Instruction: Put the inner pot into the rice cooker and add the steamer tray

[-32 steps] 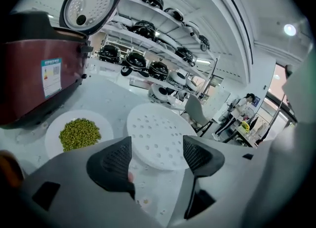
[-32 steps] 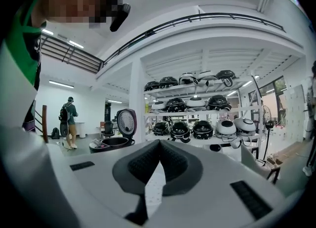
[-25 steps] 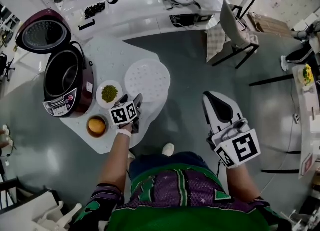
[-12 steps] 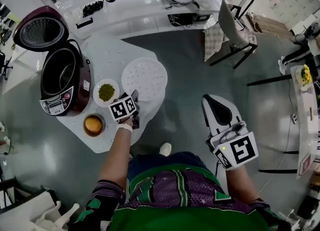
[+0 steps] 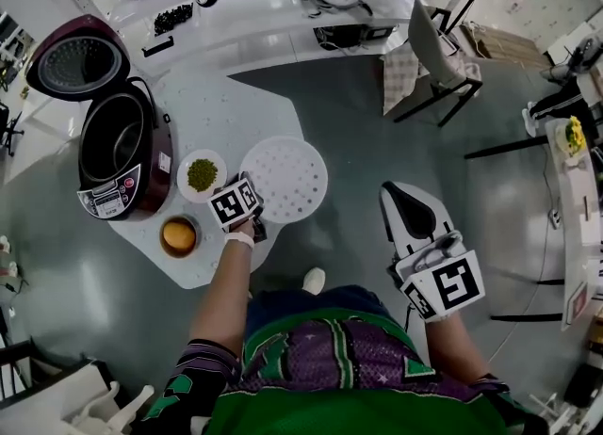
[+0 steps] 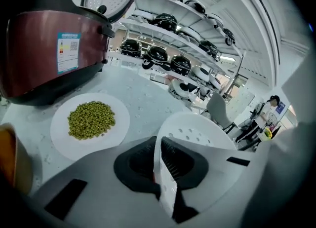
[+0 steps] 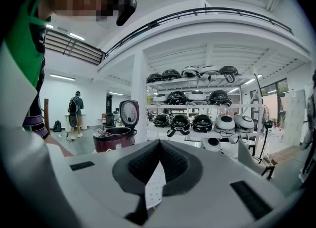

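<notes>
Now | rice cooker [image 5: 164, 158] open | plate [image 5: 220, 162]: green beans [image 5: 202, 175] | steamer tray [image 5: 287, 179] beside plate

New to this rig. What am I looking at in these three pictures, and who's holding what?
No robot here: a person holds a handheld claw in each hand. The head view comes from a camera on the person's head, looking down; the two gripper views come from cameras riding on the claws. On the white table stand an open rice cooker, a plate of green beans and a small bowl of something orange. The left claw has just been closing and now pinches the rim of the white perforated steamer tray. The right claw is shut, off to the side, away from the table.
</notes>
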### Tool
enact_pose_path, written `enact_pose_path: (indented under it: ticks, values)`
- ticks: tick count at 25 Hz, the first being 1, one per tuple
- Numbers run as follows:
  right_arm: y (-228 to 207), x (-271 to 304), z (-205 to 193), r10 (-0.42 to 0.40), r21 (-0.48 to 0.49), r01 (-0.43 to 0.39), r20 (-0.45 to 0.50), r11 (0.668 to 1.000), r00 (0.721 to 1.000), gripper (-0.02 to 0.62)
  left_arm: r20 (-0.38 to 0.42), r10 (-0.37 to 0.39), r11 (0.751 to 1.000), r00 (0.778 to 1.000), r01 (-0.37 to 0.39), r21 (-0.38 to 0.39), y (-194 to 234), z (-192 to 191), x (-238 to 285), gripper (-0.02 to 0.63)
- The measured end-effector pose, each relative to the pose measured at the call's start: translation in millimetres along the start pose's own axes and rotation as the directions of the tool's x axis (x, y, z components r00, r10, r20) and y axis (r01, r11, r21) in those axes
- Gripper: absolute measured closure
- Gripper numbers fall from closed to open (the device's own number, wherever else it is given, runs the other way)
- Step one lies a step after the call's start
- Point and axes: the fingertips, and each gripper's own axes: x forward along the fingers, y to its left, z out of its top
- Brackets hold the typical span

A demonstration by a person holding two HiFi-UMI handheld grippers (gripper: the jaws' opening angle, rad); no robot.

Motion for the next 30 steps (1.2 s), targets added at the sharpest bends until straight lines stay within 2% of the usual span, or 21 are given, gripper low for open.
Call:
enact_pose_path:
  ticks: [6,11,19,26,30]
  values:
    - [8.3,-2.4,6.7,-0.006,0.007,0.005,0.007,1.000,1.000,0.591,0.006,-0.021,0.999,1.000,0.022,-0.026,0.9,3.2,-13.0,0.569]
    - [17.5,-4.5,14.0,-0.009,0.020,0.009,0.014,1.000,1.000,0.591,0.000,-0.075,0.997,0.997,0.075,-0.035,-3.4,7.8,-30.0,0.569]
    - [34.0,-3.6,35.4,-0.007,0.055,0.003,0.067,0.998,0.998,0.591,0.015,-0.138,0.990,0.990,0.138,-0.002,-11.3,31.0,-71.5,0.569]
    - [49.8,4.5,56.0,0.013,0.095,-0.025,0.122,0.995,0.992,0.591,0.028,-0.168,0.983,0.985,0.165,0.074,-12.5,58.0,-114.1,0.569]
    - [53.8,7.6,68.4,0.024,0.126,-0.044,0.161,0.991,0.987,0.591,0.056,-0.174,0.983,0.983,0.170,0.069,-11.6,73.2,-137.7,0.569]
